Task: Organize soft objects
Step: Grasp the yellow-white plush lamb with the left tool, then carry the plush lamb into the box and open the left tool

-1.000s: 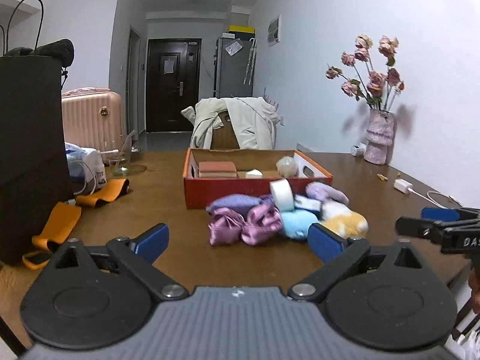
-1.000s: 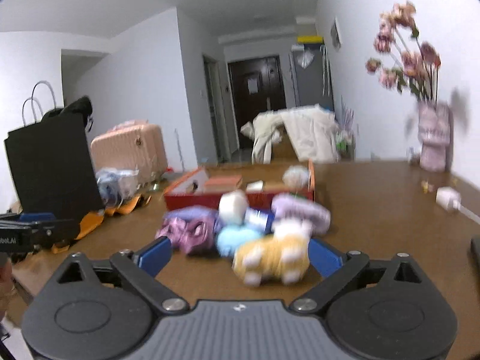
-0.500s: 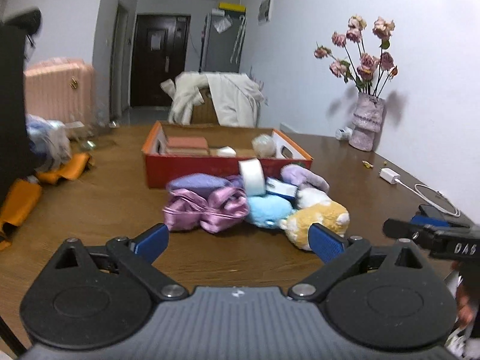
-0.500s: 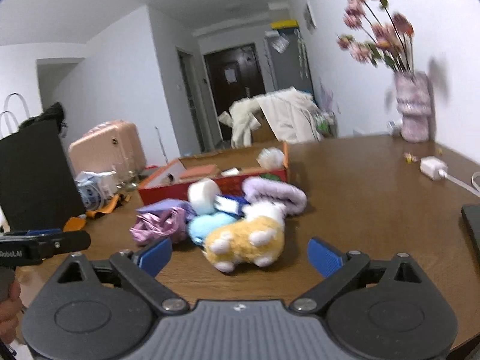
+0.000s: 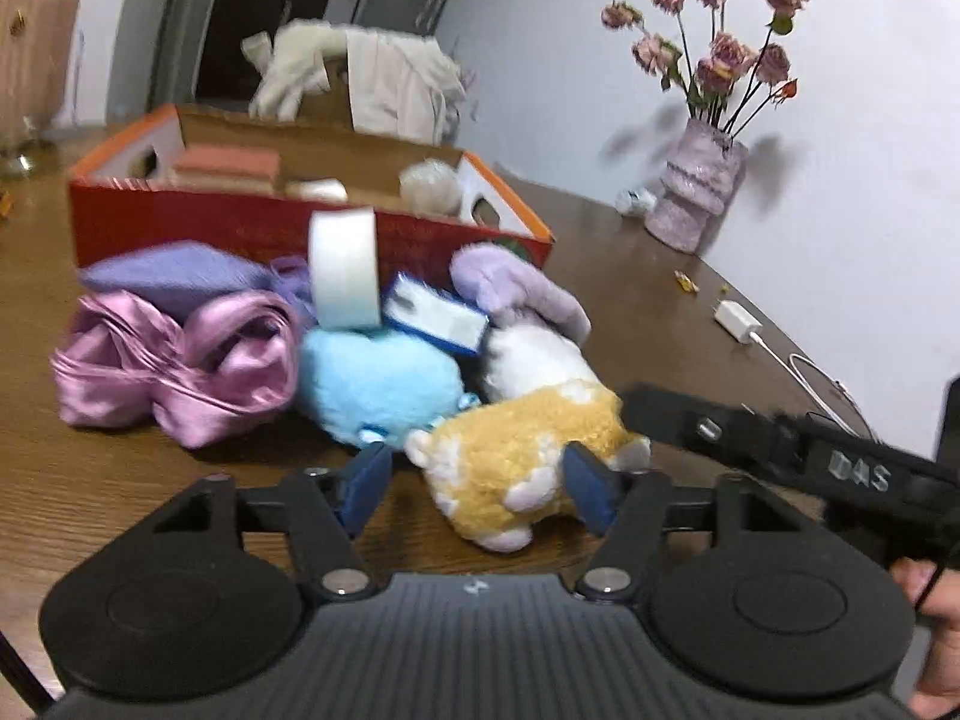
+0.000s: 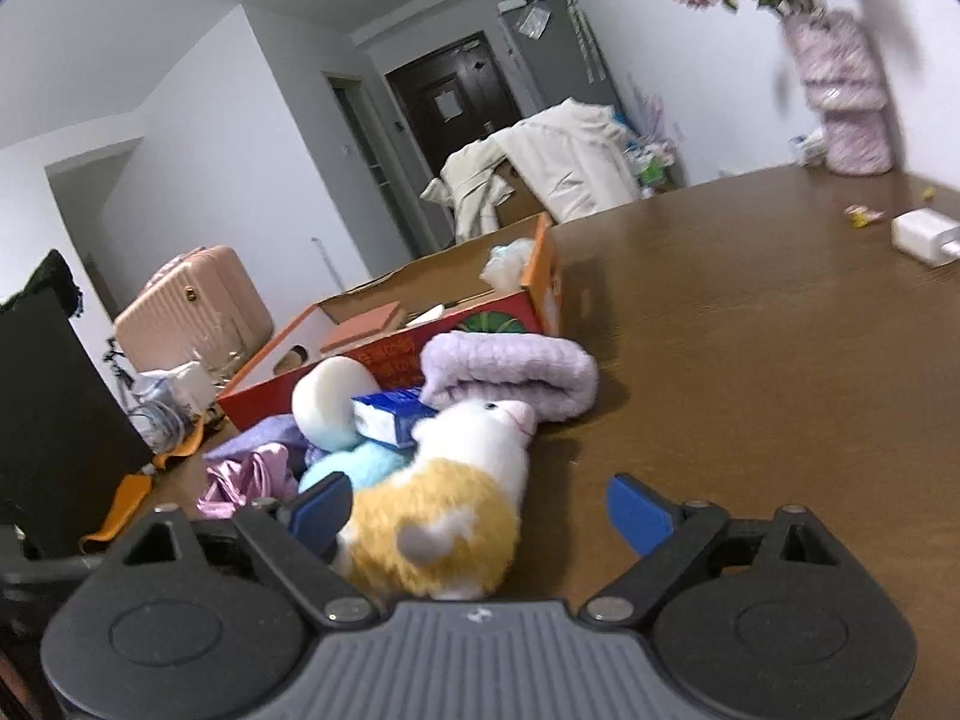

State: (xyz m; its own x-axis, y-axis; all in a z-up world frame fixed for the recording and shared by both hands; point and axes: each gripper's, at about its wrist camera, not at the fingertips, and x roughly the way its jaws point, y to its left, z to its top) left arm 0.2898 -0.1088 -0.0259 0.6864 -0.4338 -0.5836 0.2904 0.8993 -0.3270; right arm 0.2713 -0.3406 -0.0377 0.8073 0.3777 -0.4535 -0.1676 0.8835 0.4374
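A yellow-and-white plush toy (image 5: 522,450) lies at the near edge of a pile on the brown table (image 5: 150,498). My left gripper (image 5: 480,480) is open, its blue pads on either side of the plush. My right gripper (image 6: 480,510) is open too, with the same plush (image 6: 438,516) against its left pad. The pile holds a blue plush (image 5: 372,384), pink satin cloth (image 5: 174,360), a lilac towel roll (image 6: 510,372), purple cloth (image 5: 168,276), a white tape roll (image 5: 345,267) and a blue-white packet (image 5: 435,321). The right gripper's finger (image 5: 780,438) shows in the left wrist view.
A red cardboard box (image 5: 252,228) with a few items stands behind the pile. A vase of dried roses (image 5: 699,192) stands far right by the wall. A white charger and cable (image 5: 741,324) lie on the right. A black bag (image 6: 54,414) and a pink suitcase (image 6: 192,300) are left.
Both grippers have moved forward and down to the pile. The yellow plush now sits between the left gripper's pads, which have narrowed, and beside the right gripper's left pad.
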